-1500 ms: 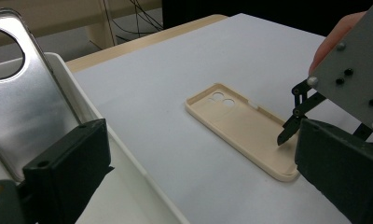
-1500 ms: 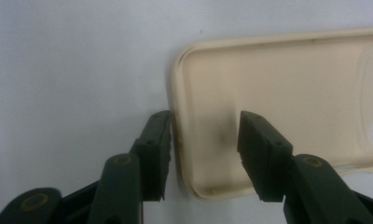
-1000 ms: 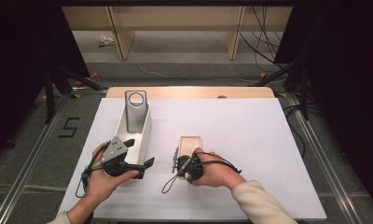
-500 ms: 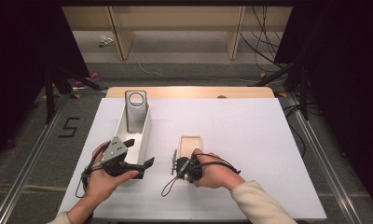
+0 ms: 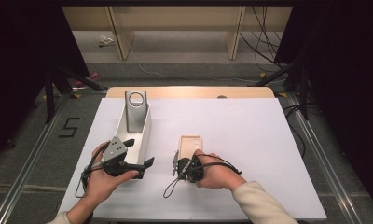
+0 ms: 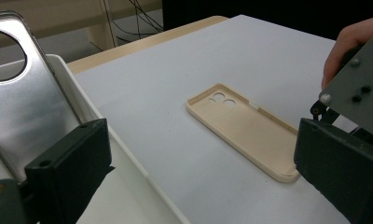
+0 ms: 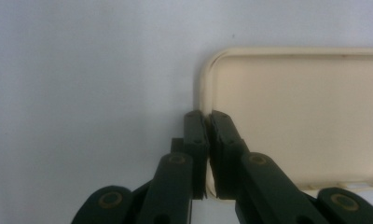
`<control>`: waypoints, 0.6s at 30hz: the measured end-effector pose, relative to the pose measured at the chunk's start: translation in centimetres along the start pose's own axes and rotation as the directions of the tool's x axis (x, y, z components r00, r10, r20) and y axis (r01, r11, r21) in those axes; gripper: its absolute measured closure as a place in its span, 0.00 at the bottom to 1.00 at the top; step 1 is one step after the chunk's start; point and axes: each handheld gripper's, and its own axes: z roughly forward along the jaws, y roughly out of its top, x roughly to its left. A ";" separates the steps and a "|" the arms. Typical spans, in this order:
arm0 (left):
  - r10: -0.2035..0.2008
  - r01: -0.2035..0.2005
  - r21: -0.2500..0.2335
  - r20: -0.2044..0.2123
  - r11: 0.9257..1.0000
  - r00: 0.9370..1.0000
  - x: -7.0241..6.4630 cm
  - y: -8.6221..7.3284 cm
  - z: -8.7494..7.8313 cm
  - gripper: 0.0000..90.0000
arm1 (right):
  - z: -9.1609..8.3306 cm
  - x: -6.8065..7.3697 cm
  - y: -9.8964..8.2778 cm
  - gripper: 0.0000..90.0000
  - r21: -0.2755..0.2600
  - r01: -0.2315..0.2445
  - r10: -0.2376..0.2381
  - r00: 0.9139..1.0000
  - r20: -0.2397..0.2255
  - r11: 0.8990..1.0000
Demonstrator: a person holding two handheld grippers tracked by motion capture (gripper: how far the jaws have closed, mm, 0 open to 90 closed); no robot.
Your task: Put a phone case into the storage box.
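While both hands sat low at the near edge of the white table (image 5: 250, 140), the right gripper (image 5: 176, 164) had its jaws pinched on the near left rim of a beige phone case (image 5: 190, 144). They had just been closing. Its own camera gave the detail: two black fingers (image 7: 196, 135) pressed together with the case's side wall (image 7: 204, 93) caught between them at a rounded corner, the case lying open side up on the table.

From above, the case lay near the table's middle, slightly right of a white tray (image 5: 145, 135), lengthwise toward the far side, camera cutouts at the far end.

Left gripper (image 5: 139, 153) held by the left hand (image 5: 103, 179) at the near end of the tray. Jaws wide, nothing between the pads. Its camera showed one jaw over the tray's inside and the other out over bare table, so they straddled the tray's right wall (image 6: 124, 154) without touching it, as far as could be told. That view also caught a silvery metal plate (image 6: 21, 102) with a round hole leaning up in the tray, plus the case (image 6: 243, 126) whole and the right hand (image 6: 350, 44) at its near end.
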 end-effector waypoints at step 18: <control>-0.007 0.007 -0.005 -0.001 1.000 1.000 0.1 0.0 0.0 0.05 | -2.8 -0.8 -3.2 0.96 -0.264 -0.133 0.126 0.991 -0.041 0.955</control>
